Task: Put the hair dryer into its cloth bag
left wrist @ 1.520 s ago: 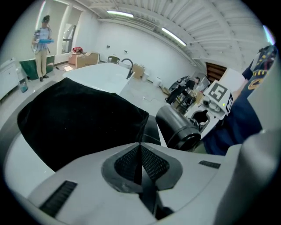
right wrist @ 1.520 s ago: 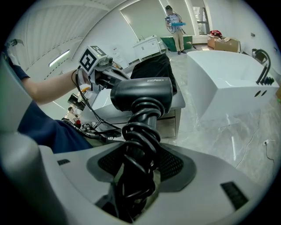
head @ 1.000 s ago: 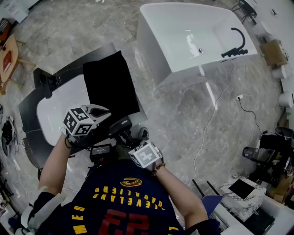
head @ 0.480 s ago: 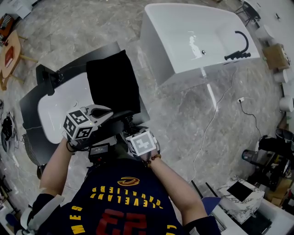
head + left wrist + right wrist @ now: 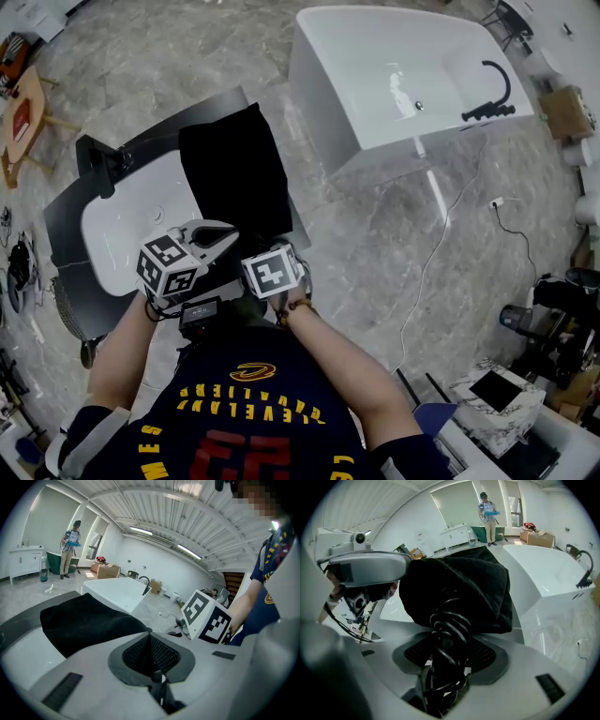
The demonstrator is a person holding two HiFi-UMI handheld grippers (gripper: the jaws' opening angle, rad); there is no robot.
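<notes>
**Hair dryer's cord** [image 5: 446, 630]: a black cable wound into a tight bundle of loops, clamped between the closed jaws of the right gripper [image 5: 445, 665] and rising straight ahead of them. The dryer's body cannot be made out, since anything dark there merges with the cloth bag [image 5: 459, 583]. The bag, also black, bulges just beyond the jaws and touches the top of the bundle.

**Handling, as judged:** the cord looks light and springy, and its loops are likely to slip or unwind if it alone is held. The body would be the rigid, heavier part, best taken by the handle close to where the cable leaves it. The bag is soft and limp, so its mouth probably needs pinching at the hem to stay open.

**Left gripper** [image 5: 152, 660]: jaws pressed together with nothing seen between them. The bag lies flat ahead and to its left, and the right gripper's marker cube [image 5: 206, 616] sits just to its right.

**Surroundings:** the bag rests on a dark sink counter [image 5: 66, 220], with a white bathtub [image 5: 375, 56] farther ahead of both grippers.

**Writing:** no brand or label can be read on cord or bag. The person's jersey [image 5: 253, 412] carries yellow lettering — upside-down in the head view — that seems to read "CLEVELAND". The red numerals below it are cut off.
</notes>
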